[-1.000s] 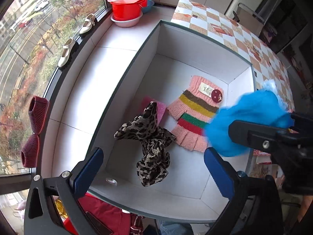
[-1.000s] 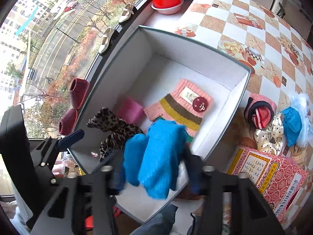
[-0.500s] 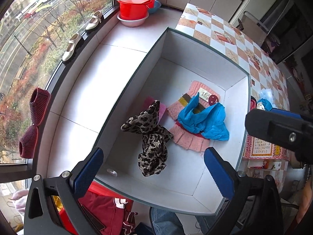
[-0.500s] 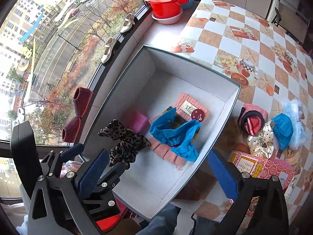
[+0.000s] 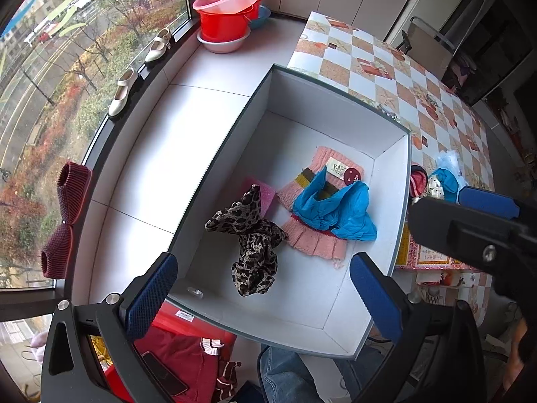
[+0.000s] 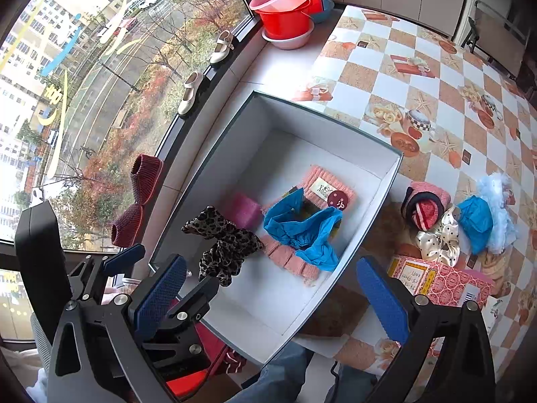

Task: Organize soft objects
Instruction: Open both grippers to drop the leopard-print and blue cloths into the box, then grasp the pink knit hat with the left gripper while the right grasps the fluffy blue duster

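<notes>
Four soft things lie in your white box: one blue cloth, one pink striped knit piece under it, one leopard-print scarf and one pink sponge-like block just beside the scarf. The blue cloth rests crumpled across the knit piece, touching it, clear of both your grippers. Your right gripper has just been opening; its jaws stand wide apart above the box with nothing between them. Your left gripper is likewise spread wide and empty, over the near end of the box. Outside the box, on the checked tablecloth, a small heap waits: one red-and-pink rolled knit, one cream dotted scrunchie, one more blue piece and one pale blue fluffy item. On the sill you have two cream shoes, two maroon slippers and a stack of basins.
</notes>
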Demonstrator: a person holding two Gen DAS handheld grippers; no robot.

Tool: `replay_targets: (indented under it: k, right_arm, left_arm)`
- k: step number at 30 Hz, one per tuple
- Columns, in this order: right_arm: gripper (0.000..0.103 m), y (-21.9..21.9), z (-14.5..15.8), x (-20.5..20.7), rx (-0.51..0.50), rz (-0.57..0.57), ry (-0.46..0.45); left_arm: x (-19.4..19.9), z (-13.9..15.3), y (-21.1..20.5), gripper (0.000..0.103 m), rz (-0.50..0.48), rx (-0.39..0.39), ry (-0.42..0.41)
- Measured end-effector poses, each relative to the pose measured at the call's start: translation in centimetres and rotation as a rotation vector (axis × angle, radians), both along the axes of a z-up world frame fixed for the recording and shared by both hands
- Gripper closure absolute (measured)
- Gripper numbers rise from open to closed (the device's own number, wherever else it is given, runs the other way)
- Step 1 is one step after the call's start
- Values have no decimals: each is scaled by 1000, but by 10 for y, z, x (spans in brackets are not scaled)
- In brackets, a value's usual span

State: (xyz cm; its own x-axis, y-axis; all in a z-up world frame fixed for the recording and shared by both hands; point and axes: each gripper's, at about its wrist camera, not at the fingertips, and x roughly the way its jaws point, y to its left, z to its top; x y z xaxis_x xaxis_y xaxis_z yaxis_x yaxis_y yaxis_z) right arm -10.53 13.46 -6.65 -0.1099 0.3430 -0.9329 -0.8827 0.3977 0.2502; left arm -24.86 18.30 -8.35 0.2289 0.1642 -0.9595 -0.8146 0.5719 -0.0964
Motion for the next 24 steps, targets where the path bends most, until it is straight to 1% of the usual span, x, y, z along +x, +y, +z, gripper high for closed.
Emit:
replay_targets:
  k: [8, 12, 16, 19, 24]
  right_arm:
    - [0, -5, 8, 2, 23, -8, 5]
    - [0, -8, 10, 7, 32, -25, 16]
    - [0, -15, 12, 17, 40, -50, 33]
    - [0, -24, 19, 30, 53, -79, 52]
    - [0, -51, 39, 68, 94, -144, 63]
  left_arm:
    - [9, 7, -5, 1, -41, 0, 15]
    - [15, 8, -5, 1, -58, -2, 27]
    - [27, 14, -7, 1, -89, -12, 23]
    - [42, 23, -9, 1, -121, -11, 12]
    - [85, 41, -11, 1, -179, -18, -25]
